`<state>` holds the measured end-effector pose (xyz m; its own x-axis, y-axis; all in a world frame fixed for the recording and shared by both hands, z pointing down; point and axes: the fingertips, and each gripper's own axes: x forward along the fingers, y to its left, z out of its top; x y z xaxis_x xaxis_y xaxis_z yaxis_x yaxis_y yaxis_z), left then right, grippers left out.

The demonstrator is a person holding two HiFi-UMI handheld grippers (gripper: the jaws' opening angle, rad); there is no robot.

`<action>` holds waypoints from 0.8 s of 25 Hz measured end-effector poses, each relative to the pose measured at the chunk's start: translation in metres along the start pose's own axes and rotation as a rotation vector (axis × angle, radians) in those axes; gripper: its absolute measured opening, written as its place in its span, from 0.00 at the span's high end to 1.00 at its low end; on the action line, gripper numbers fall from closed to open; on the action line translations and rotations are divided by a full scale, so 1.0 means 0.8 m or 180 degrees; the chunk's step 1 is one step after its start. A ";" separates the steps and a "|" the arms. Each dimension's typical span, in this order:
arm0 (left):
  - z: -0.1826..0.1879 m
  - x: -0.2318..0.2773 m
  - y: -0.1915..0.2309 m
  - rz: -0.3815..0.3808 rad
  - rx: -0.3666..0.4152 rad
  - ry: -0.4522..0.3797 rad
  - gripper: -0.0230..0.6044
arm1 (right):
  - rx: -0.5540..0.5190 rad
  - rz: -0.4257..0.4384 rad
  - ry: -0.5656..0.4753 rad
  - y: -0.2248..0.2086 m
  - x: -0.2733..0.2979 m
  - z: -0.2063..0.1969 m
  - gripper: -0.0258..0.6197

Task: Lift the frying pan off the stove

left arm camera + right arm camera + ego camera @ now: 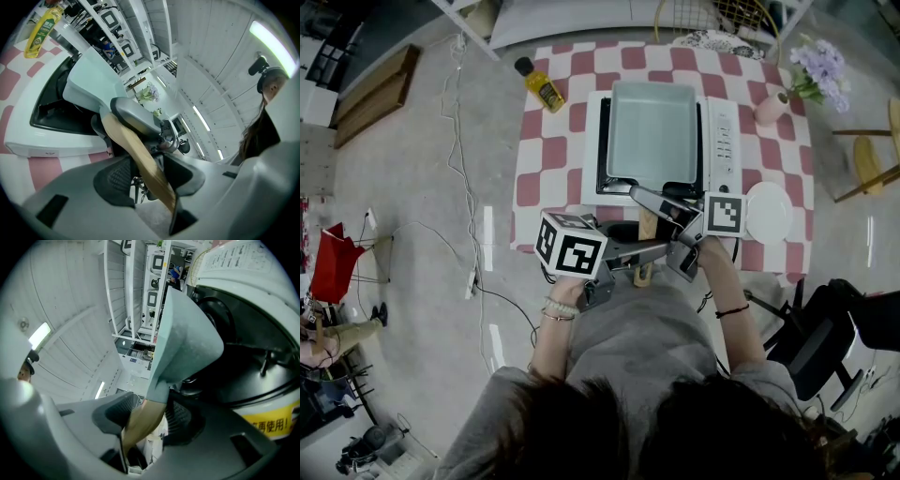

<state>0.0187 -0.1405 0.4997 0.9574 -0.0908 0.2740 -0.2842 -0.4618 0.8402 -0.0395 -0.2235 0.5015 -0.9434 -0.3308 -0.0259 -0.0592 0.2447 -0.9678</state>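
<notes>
Overhead, the pale blue-green square frying pan (652,131) sits flat on the white electric stove (724,141). Its light wooden handle (647,227) juts past the stove's front edge toward the person. Bare red-and-white checked table (548,169) lies open left of the stove, and a round white plate (768,212) sits just beside its right side. From above, the grippers cover much of the handle. The left gripper (147,176) and right gripper (147,420) are both unclenched, jaws spread around the handle. The pan is empty and shallow-walled.

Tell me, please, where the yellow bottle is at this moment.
In the head view, the yellow bottle sits at the checkered table's far left corner, just left of the white stove.
</notes>
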 end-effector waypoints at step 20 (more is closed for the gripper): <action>-0.001 -0.003 -0.006 0.0017 0.0267 0.0019 0.63 | -0.0072 0.0070 -0.0009 0.012 -0.001 0.001 0.63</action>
<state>0.0180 -0.1369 0.4953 0.9555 -0.0882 0.2814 -0.2838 -0.5337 0.7966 -0.0387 -0.2219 0.4919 -0.9435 -0.3278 -0.0480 -0.0458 0.2725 -0.9611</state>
